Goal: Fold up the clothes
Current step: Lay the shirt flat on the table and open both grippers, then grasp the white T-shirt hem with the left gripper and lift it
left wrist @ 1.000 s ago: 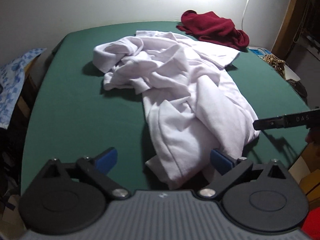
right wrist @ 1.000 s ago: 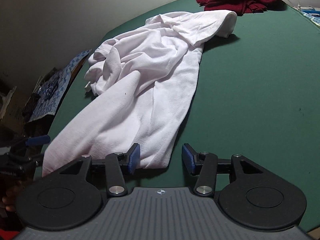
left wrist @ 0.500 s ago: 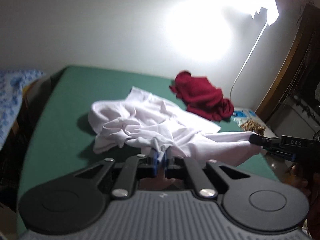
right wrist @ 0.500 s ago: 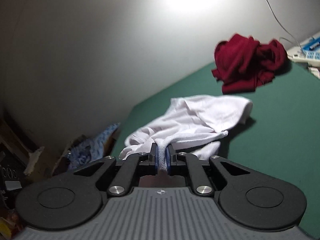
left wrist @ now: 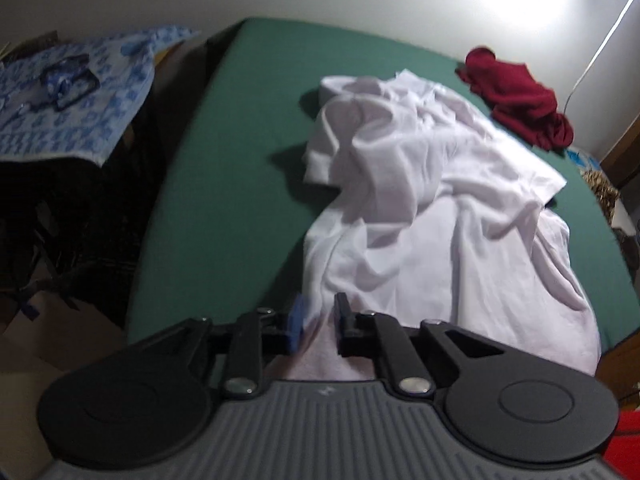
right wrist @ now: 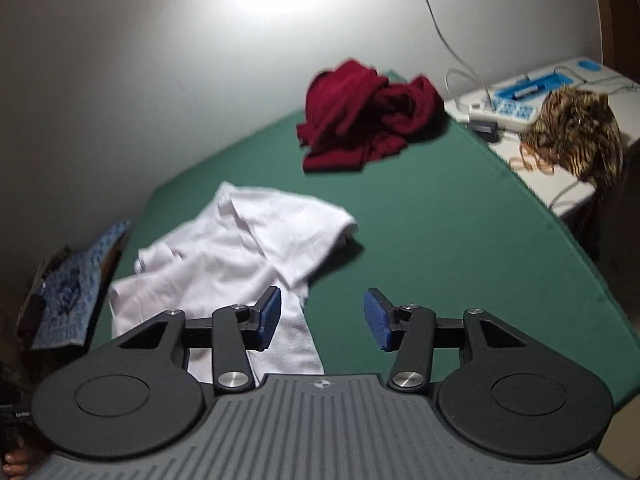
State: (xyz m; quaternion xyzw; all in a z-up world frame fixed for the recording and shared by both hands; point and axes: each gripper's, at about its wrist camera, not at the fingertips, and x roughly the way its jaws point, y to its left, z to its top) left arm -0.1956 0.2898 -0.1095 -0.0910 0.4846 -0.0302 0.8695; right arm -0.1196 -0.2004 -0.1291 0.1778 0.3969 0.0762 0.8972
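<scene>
A crumpled white shirt (left wrist: 432, 200) lies spread on the green table (left wrist: 224, 184), its near hem hanging over the front edge. My left gripper (left wrist: 318, 326) has its jaws partly apart, with the hem of the white shirt lying loosely between them. My right gripper (right wrist: 322, 322) is open and empty above the table near the front edge, with the white shirt (right wrist: 248, 248) just to its left. A dark red garment (left wrist: 520, 100) lies bunched at the far right corner; it also shows in the right wrist view (right wrist: 368, 116).
A blue patterned cloth (left wrist: 68, 96) covers a stand left of the table. On the right a white side table (right wrist: 560, 92) holds a power strip, cables and a brown striped item (right wrist: 576, 128). A bright lamp glare is on the back wall.
Both grippers were shut on the shirt's hem and held it up; now the shirt lies spread on the table, the right gripper has opened and let go, and the left jaws have loosened.
</scene>
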